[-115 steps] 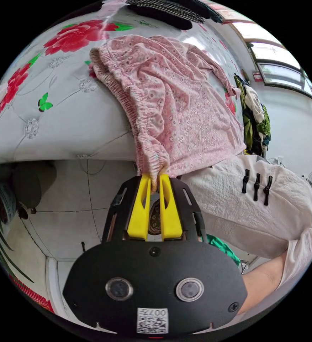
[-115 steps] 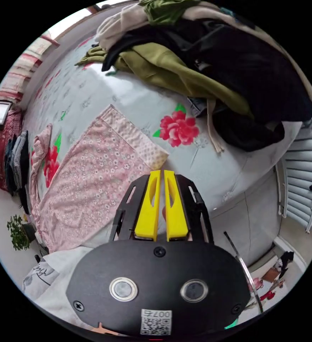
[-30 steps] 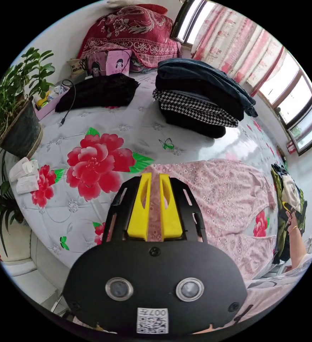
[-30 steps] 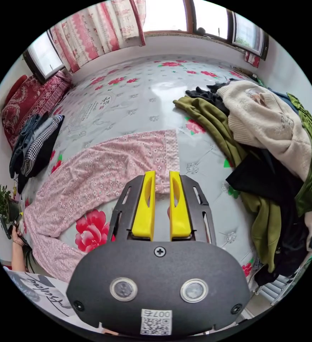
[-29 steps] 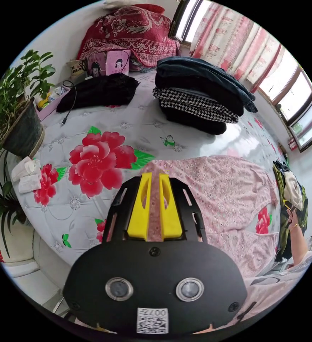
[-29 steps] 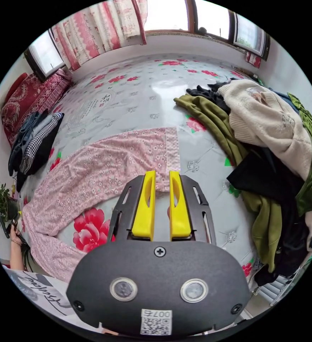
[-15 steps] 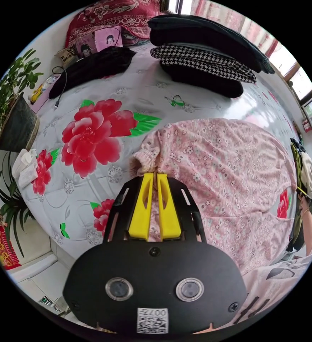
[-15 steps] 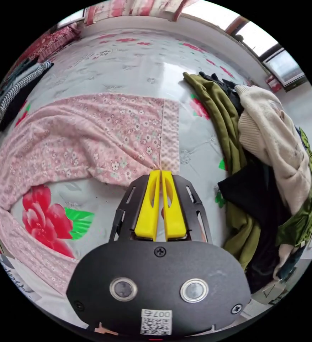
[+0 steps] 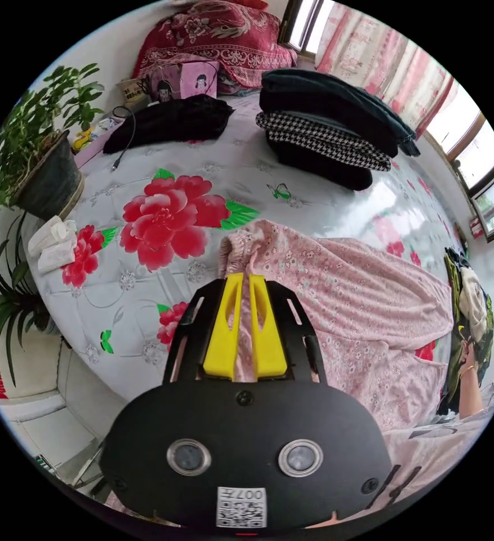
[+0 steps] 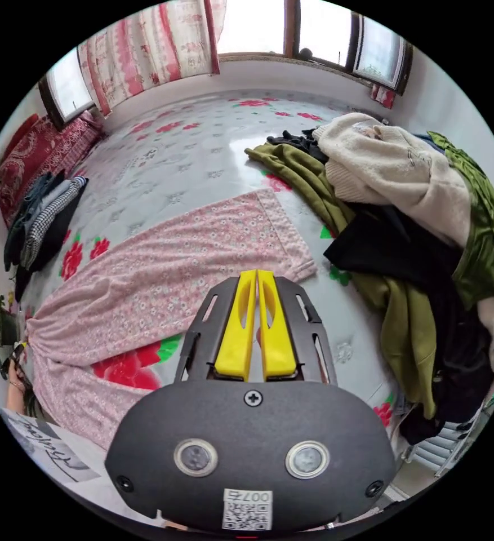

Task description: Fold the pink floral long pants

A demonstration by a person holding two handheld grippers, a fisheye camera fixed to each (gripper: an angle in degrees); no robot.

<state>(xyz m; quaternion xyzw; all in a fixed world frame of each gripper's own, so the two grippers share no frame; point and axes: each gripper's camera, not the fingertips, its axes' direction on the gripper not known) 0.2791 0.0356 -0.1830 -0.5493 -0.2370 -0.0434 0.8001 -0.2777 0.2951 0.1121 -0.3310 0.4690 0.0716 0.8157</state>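
Note:
The pink floral long pants [image 9: 342, 293] lie stretched along the white flowered bed [image 9: 162, 169]. In the left gripper view my left gripper [image 9: 241, 279] is shut on the gathered waistband [image 9: 241, 245], with pink cloth between its yellow jaws. In the right gripper view the upper leg of the pants [image 10: 201, 253] runs from the far waist to its cuff [image 10: 289, 239]. My right gripper [image 10: 257, 274] is shut on the near edge of that leg beside the cuff. The other leg [image 10: 72, 389] lies near the bed's front edge.
A stack of folded dark and houndstooth clothes [image 9: 325, 135] sits beyond the waistband. A heap of unfolded clothes [image 10: 415, 225] lies right of the cuff. A potted plant [image 9: 32, 163] stands off the bed's corner. A person's hand [image 9: 466, 366] shows at the far end of the pants.
Both grippers closed on the pants about half a second ago and have since lifted and drawn them; the upper leg now lies straighter, with its cuff pulled closer to the clothes heap.

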